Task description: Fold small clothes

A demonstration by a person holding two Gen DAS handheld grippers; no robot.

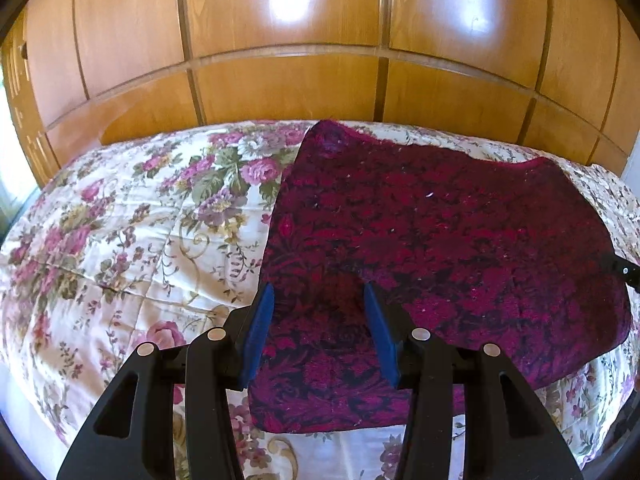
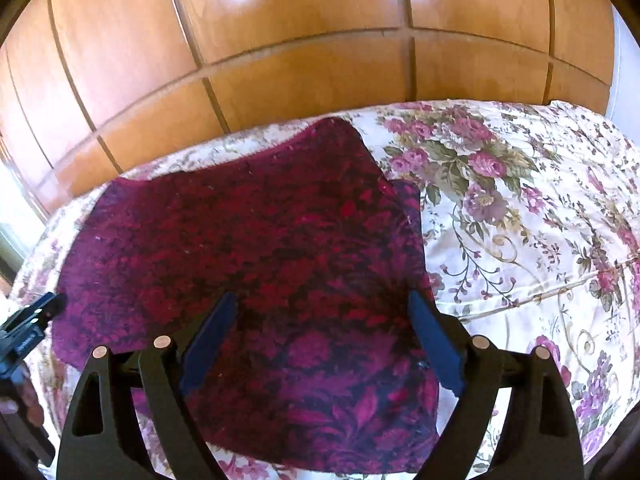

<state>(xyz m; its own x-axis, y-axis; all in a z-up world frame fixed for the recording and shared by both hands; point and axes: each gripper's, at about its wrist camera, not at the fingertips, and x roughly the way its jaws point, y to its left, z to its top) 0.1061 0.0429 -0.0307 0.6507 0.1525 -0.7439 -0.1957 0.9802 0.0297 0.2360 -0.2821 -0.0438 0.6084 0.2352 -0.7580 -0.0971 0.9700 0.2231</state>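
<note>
A dark magenta patterned garment point(image 1: 440, 240) lies folded flat on the flowered bedspread point(image 1: 120, 220); it also shows in the right wrist view point(image 2: 260, 240). My left gripper point(image 1: 319, 292) is open and empty, its blue pads point(image 1: 260, 332) hovering over the garment's near left part. My right gripper point(image 2: 322, 300) is open and empty over the garment's near right part, its blue pads point(image 2: 436, 344) spread wide. The tip of the right gripper shows at the left view's right edge point(image 1: 626, 272). The left gripper shows at the right view's left edge point(image 2: 28, 328).
A wooden panelled wardrobe point(image 1: 320, 40) stands right behind the bed, also in the right wrist view point(image 2: 280, 40). The bedspread point(image 2: 520, 220) stretches out on both sides of the garment. A bright window is at the far left point(image 1: 8, 160).
</note>
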